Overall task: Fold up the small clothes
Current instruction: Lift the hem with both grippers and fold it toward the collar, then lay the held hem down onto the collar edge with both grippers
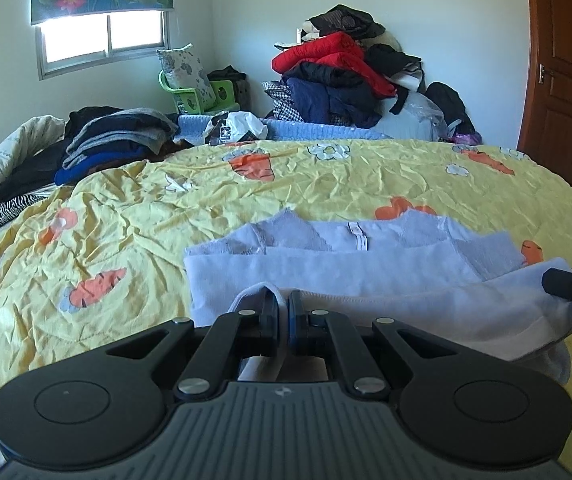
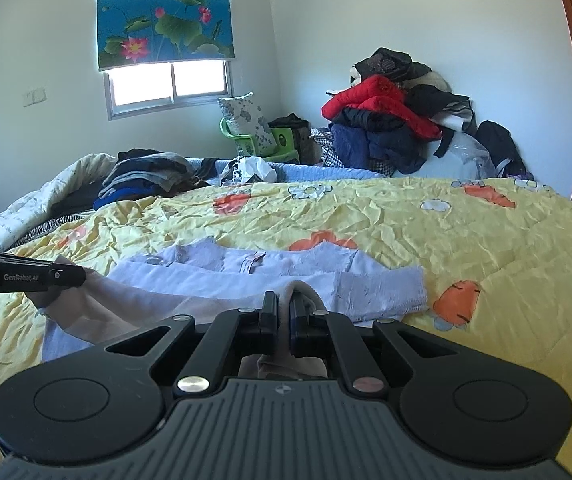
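- Left gripper (image 1: 283,300): jaws together, clamped on a hem fold of the pale lavender garment (image 1: 350,268); the pinched cloth bulges up between the fingers.
- Right gripper (image 2: 283,304): jaws together, clamped on another fold of the same garment (image 2: 286,276); cloth behind the fingers is hidden by the gripper body.
- Garment position: lying on the yellow carrot-print quilt (image 1: 125,208), near edge lifted by both grippers, collar side away from the cameras. Its near edge is cut off from view.
- Green plastic chair (image 2: 269,142): holds a printed pillow (image 2: 245,114).
- Clothes pile (image 1: 350,76) by the wall: individual items are hard to tell apart.
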The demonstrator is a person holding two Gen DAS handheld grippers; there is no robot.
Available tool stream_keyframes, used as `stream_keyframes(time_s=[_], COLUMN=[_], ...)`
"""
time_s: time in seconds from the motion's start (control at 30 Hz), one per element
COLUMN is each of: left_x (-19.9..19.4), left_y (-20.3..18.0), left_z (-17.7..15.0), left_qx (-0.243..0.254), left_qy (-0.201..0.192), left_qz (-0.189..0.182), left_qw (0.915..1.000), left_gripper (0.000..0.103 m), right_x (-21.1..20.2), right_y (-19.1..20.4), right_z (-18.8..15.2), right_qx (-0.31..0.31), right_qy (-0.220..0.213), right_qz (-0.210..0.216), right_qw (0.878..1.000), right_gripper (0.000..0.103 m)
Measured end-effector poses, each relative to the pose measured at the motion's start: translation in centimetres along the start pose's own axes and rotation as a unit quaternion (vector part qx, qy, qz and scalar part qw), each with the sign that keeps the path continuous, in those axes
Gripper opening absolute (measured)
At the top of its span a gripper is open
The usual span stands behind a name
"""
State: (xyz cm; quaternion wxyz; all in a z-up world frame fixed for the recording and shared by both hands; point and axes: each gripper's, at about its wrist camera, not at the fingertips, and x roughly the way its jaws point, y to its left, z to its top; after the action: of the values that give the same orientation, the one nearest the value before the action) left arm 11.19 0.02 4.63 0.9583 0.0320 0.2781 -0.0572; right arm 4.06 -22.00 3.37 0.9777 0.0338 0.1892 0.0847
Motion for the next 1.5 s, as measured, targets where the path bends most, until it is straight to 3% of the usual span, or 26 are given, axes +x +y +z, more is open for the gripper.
stream_keyframes(time_s=[1.5], left_x=[4.1], left_y=[0.0], left_z=[5.2], left_qx=[0.009], left_qy=[-0.010], left_qz=[0.016], left_qw=[0.9998], left_gripper=[0.005], right_x=[4.7], right_y=[-1.2], right_z=[3.8], right_qx=[0.012], right_qy=[-0.019], right_qz=[-0.007], right_qw=[1.000], right_gripper=[0.009])
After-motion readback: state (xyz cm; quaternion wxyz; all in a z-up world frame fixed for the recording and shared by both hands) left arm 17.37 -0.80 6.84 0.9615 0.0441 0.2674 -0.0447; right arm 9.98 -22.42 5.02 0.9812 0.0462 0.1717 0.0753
